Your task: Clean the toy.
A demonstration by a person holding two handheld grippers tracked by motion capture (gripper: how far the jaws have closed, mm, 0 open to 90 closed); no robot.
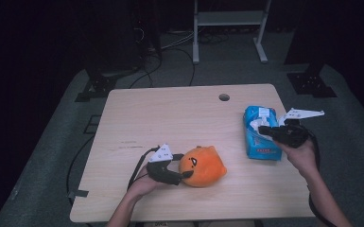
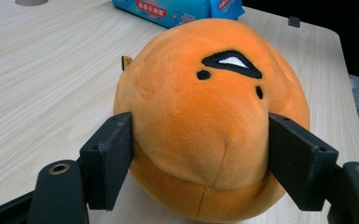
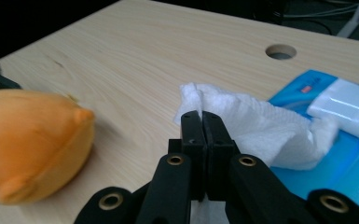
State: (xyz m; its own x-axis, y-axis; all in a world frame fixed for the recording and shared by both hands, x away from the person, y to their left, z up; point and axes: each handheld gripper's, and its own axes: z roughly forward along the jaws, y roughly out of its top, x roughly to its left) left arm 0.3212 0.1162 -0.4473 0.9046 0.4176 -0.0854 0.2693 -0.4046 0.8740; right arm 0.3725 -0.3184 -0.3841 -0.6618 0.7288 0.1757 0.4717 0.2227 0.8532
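Note:
An orange plush toy [image 1: 202, 166] with an embroidered face lies near the table's front edge. My left gripper [image 1: 185, 166] is shut on it: in the left gripper view both pads press into the sides of the plush toy [image 2: 205, 116]. At the right, a blue tissue pack [image 1: 260, 144] lies flat on the wooden table [image 1: 170, 113]. My right gripper [image 1: 261, 128] hovers just over the pack. Its jaws [image 3: 201, 123] are shut on a white tissue [image 3: 261, 126] that trails out of the tissue pack [image 3: 349, 154]. The plush toy [image 3: 28, 144] shows blurred at the left of that view.
A round cable hole [image 1: 224, 97] sits near the table's far edge. Beyond the table the floor is dark, with cables and the legs of a white frame [image 1: 229, 28]. The table ends close behind the tissue pack on the right.

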